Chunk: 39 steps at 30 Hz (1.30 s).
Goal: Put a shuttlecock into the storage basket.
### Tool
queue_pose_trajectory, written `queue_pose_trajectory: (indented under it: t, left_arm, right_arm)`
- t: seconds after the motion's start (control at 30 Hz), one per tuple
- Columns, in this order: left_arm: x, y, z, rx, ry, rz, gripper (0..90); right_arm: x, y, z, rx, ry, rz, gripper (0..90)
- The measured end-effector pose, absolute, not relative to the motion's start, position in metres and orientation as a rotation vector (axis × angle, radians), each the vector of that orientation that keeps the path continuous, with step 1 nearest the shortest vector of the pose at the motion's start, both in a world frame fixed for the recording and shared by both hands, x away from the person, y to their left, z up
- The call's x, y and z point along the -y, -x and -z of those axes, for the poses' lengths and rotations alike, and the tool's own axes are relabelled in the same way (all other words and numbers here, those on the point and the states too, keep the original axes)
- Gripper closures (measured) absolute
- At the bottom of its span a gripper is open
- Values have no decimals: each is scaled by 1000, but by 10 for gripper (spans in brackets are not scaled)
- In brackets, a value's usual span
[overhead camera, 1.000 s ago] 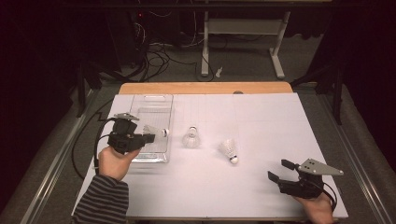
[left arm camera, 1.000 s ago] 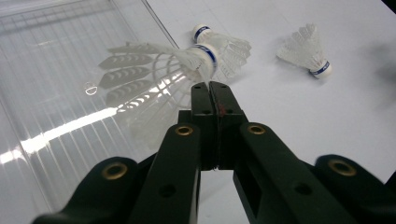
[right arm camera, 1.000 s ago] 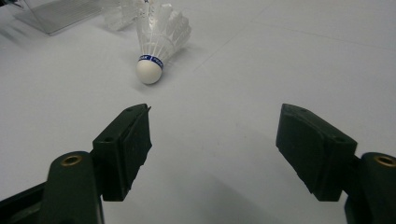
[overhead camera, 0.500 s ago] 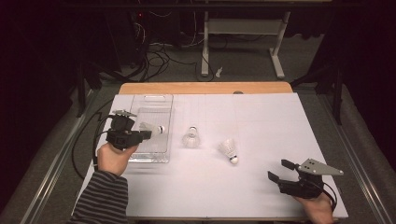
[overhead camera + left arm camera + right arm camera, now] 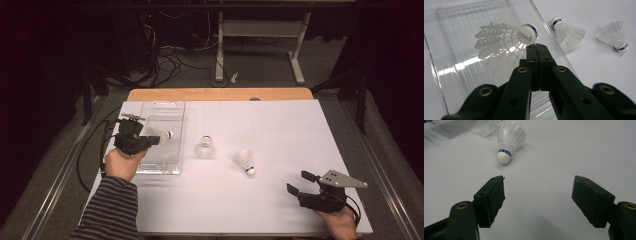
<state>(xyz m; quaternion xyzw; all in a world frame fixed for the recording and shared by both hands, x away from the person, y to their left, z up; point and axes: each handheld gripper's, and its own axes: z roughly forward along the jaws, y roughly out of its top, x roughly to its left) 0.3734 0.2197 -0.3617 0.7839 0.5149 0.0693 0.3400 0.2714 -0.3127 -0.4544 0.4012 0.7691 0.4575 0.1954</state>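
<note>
Shuttlecocks are going one by one into the clear tray (image 5: 177, 107) at the far left, and my left gripper (image 5: 536, 48), jaws pressed together on the skirt of one shuttlecock (image 5: 499, 45), holds it just above the tray floor. I judge the next move is to open these jaws and drop it. My right gripper (image 5: 537, 195) waits wide open and empty at the near right, and two more shuttlecocks (image 5: 205, 146) (image 5: 245, 161) lie on the table (image 5: 300, 130).

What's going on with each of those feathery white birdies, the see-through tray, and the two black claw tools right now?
Left gripper: shut on the held shuttlecock's skirt.
Held shuttlecock: carried above the tray, lying sideways.
Clear tray: on the table, nothing lying in it.
Middle shuttlecock: on the table beside the tray.
Right shuttlecock: on its side on the table.
Right gripper: open, holding nothing.
</note>
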Motion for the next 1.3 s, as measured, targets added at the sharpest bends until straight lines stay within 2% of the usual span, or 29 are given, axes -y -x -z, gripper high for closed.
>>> queue_pose_trajectory:
  t: [1.07,1.3]
  left_arm:
    - [-209,-418,374,-1424,-2076,-207,894]
    - [-205,-422,379,-1443,-2093,-249,895]
  right_arm:
    - [313,-272,454,-2156,-1126,-1284,269]
    - [313,-272,455,-2157,-1127,-1283,269]
